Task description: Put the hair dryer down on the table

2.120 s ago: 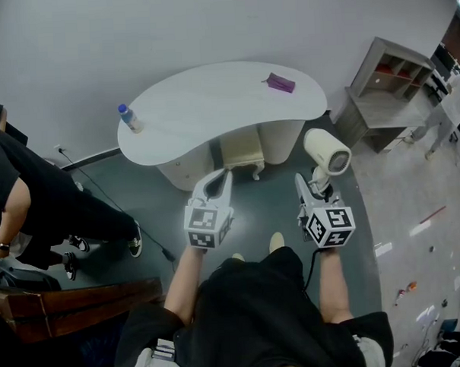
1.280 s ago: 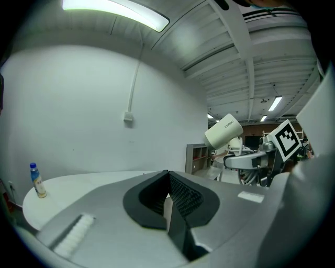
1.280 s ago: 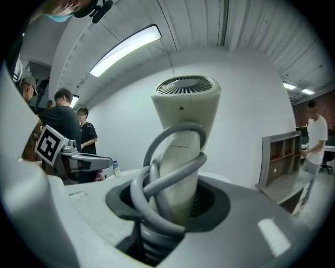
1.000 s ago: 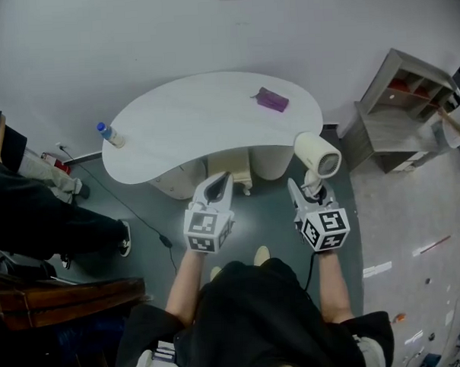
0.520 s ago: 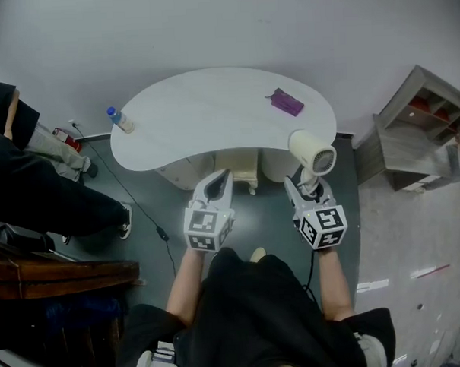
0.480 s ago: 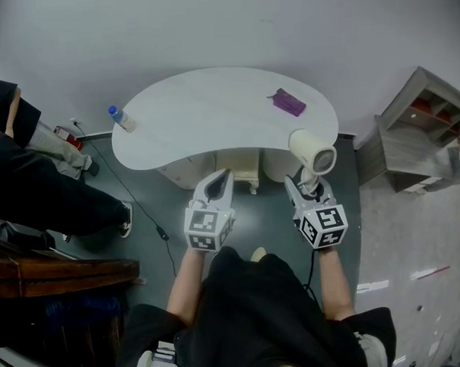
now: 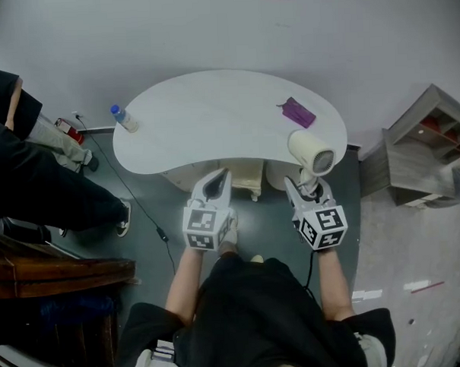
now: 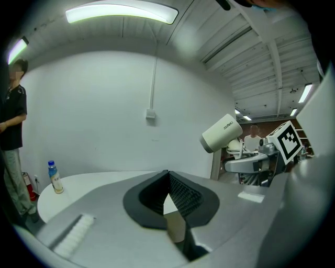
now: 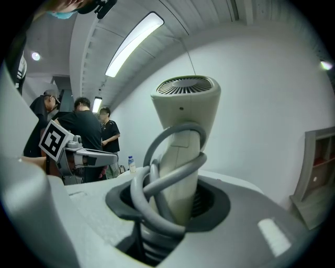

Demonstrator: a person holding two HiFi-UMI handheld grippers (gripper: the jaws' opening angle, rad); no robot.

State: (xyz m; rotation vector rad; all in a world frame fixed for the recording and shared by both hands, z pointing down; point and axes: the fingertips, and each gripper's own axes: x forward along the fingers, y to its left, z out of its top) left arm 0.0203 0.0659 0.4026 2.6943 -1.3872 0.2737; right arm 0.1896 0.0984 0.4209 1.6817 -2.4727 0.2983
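The cream hair dryer [image 7: 311,152] stands upright with its handle clamped in my right gripper [image 7: 305,185], just off the front right edge of the white kidney-shaped table [image 7: 212,115]. In the right gripper view the grey cord is looped round the dryer's handle [image 9: 180,172] between the jaws of the gripper [image 9: 178,207]. My left gripper [image 7: 218,179] hangs level before the table's front edge, its jaws meeting at the tip with nothing in them [image 8: 168,180]. The left gripper view also has the hair dryer [image 8: 221,134] at its right.
A water bottle [image 7: 124,118] stands at the table's left end and a purple object [image 7: 298,113] lies at its right rear. A person in black [image 7: 32,180] stands left; a dark wooden bench [image 7: 59,271] is near them. A grey shelf unit [image 7: 423,151] stands right. A pale stool [image 7: 246,174] sits under the table.
Both grippers have come closer to the table's front edge. The hair dryer's head now overlaps the table's right edge. The grips look unchanged.
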